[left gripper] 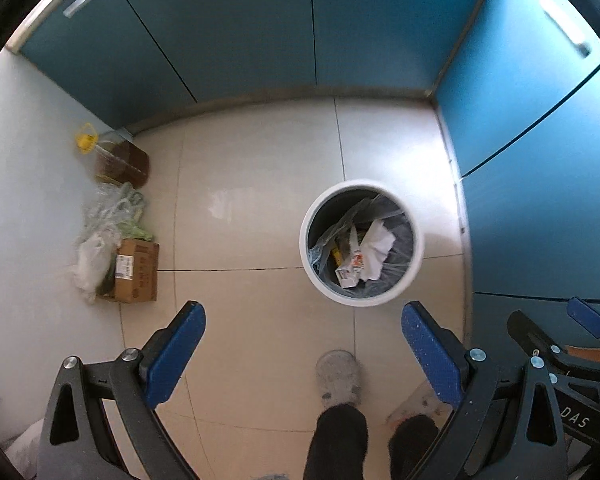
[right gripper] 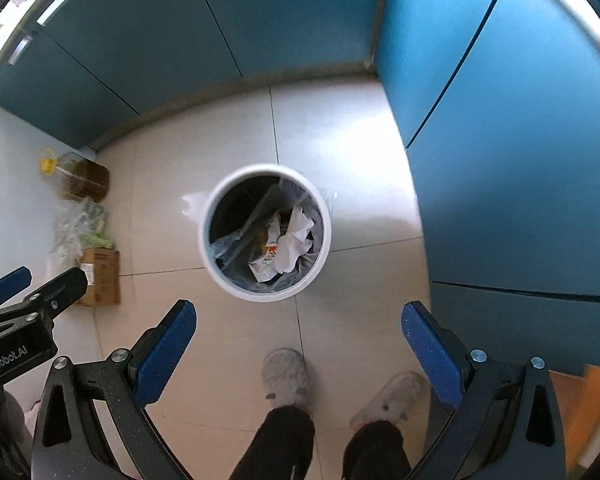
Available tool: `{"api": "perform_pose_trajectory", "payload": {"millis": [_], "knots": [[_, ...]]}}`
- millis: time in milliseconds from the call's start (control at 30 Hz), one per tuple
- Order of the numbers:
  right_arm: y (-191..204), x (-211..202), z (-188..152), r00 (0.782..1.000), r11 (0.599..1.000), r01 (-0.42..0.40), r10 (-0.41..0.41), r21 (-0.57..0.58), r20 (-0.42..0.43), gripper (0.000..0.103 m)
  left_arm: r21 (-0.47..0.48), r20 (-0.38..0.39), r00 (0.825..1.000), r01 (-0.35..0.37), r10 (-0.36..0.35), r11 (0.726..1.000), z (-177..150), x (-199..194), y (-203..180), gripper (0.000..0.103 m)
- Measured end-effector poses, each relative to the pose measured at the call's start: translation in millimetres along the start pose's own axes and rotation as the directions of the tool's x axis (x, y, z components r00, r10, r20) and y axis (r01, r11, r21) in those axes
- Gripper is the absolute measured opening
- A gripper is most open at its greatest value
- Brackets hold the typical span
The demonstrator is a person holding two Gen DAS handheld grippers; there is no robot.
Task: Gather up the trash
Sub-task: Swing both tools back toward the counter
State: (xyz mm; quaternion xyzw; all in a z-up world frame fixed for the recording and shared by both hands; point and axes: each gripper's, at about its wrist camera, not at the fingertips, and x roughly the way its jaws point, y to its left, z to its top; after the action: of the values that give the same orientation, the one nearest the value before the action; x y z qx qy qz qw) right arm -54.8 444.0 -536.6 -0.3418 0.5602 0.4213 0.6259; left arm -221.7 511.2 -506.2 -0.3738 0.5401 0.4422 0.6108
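Note:
A white round trash bin stands on the tiled floor, lined with a grey bag, and it also shows in the right wrist view. Inside lie crumpled white paper and a small printed carton. My left gripper is open and empty, held high above the floor, below and left of the bin. My right gripper is open and empty, just below the bin in its view. Each gripper shows at the edge of the other's view.
Blue cabinets line the back and right side. By the left wall stand a yellow-capped oil jug, plastic bags and a cardboard box. The person's feet in grey slippers stand below the grippers.

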Motion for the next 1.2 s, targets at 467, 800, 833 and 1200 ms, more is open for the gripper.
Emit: {"api": "perform_pose_trajectory", "payload": {"millis": [467,800,833,1200], "knots": [[-3.2,-253.9,-28.5,0.981,0.994,-0.092,0.102,-0.065,0.165,0.103,-0.012,0.128,0.992,0.013,-0.011,1.0,-38.6,-201.5,-7.2,0.1],[-126.2,-356.9,-60.1,0.934,0.939,-0.251,0.17,0.236,0.315,0.103,0.182,0.273,0.962,-0.047,-0.004,0.982,-33.8,-288.8,-102.7,0.1],[-146.3,-364.2,-66.7,0.933,0.93,-0.242,0.144,0.278,0.33,0.103,0.215,0.277,0.961,-0.043,-0.019,0.976,-34.0,-292.8,-119.4,0.1],[-425.4,-344.4,-238.5,0.974,0.57,0.063,-0.215,0.819,0.075,0.103,0.668,0.138,0.976,0.031,-0.166,0.743,-97.0,-279.6,-401.7,0.1]]}}
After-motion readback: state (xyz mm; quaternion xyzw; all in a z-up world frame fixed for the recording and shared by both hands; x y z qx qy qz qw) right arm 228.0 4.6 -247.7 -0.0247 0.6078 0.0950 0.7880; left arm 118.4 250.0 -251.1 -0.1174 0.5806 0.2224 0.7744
